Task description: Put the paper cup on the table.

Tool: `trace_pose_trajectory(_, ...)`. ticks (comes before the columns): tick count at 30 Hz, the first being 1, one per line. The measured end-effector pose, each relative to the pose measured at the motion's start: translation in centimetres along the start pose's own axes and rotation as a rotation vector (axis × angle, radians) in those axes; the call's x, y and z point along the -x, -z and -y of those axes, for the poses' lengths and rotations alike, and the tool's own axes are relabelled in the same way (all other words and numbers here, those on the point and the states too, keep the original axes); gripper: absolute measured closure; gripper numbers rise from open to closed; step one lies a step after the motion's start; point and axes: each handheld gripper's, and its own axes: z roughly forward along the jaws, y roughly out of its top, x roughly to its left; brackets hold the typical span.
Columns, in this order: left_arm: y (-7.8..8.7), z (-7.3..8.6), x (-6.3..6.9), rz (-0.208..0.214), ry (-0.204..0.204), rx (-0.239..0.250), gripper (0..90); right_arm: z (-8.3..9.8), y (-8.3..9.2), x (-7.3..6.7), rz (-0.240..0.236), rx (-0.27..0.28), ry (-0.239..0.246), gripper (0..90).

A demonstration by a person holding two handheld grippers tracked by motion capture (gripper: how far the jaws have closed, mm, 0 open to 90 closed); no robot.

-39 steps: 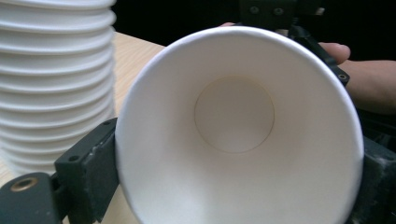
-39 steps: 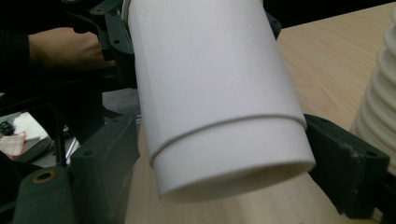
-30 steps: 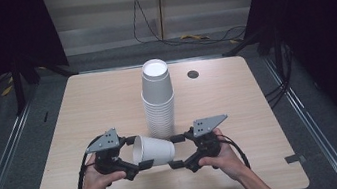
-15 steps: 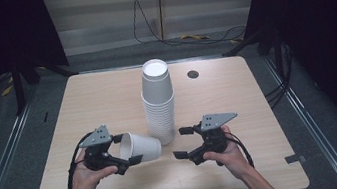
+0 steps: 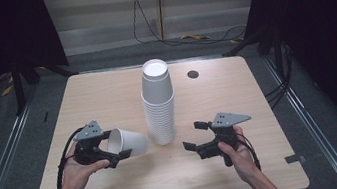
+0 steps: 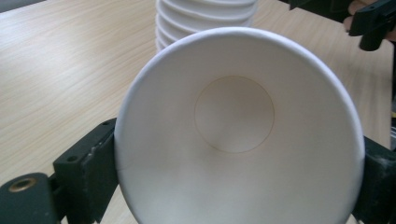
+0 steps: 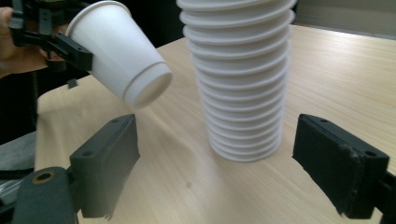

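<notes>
Cup (image 5: 130, 141) sideways in left hand-held gripper (image 5: 112, 152), base hidden

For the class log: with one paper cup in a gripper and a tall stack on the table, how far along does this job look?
Done: one cup is off the stack, clamped near its rim by the left gripper, tipped sideways and empty inside. In hand: the right gripper hangs open beside the stack, holding nothing. Left: the cup is not yet set down, and many nested cups remain stacked.

Your left gripper (image 5: 114, 152) and right gripper (image 5: 192, 136) are black, each topped by a grey three-cornered plate, trailing black cables.
</notes>
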Motion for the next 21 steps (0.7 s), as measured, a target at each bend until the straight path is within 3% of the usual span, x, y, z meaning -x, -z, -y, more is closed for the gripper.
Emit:
trace_pose_trajectory(7,0.5,0.0,-1.2,-0.046,0.01,-0.052,8.3,0.5,0.7,0.2,0.044,0.032,0.009,14.1)
trace_pose_trajectory(10,0.5,-0.2,-1.6,-0.071,0.03,-0.06,8.1,0.7,0.6,0.3,0.051,0.025,0.01,14.1)
trace_pose_trajectory(17,-0.1,-0.9,-2.3,-0.124,0.019,-0.092,8.1,1.4,0.6,0.6,0.068,0.014,0.003,14.2)
trace_pose_trajectory(21,-0.6,-1.2,-2.6,-0.154,0.048,-0.131,8.0,1.5,0.8,0.6,0.082,0.018,0.01,14.4)
